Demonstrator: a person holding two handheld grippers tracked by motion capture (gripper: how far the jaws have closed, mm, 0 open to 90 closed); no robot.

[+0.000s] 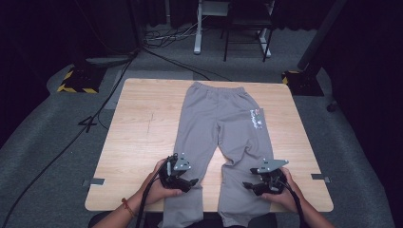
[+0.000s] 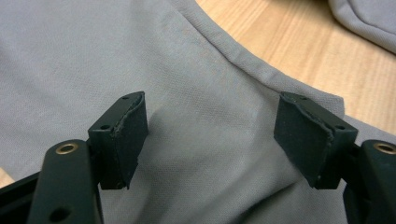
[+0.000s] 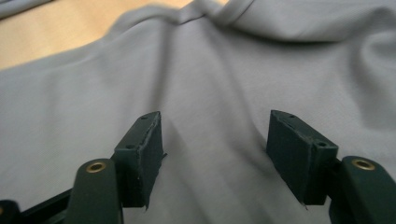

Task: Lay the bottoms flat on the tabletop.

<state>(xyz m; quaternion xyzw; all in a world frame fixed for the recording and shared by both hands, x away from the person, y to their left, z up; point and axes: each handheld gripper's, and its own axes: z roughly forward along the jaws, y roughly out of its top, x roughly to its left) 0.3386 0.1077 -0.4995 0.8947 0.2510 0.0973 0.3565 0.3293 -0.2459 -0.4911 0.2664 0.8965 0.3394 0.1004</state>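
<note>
Grey sweatpants (image 1: 216,118) lie flat on the wooden table (image 1: 138,137), waistband at the far end and both leg ends hanging over the near edge. A small logo (image 1: 257,117) marks the right hip. My left gripper (image 1: 192,182) rests over the left leg, near its outer edge, jaws open. In the left gripper view its pads (image 2: 122,135) stand wide apart just above the grey fabric (image 2: 205,140), pinching nothing. My right gripper (image 1: 248,185) hovers over the right leg, also open. The right gripper view shows its pads (image 3: 142,154) spread over creased cloth (image 3: 215,116).
The table stands on grey carpet. Cables (image 1: 95,114) trail across the floor on the left. Two yellow-and-black stand bases (image 1: 76,80) flank the far corners. A white desk leg (image 1: 197,28) and a dark frame (image 1: 244,33) stand behind.
</note>
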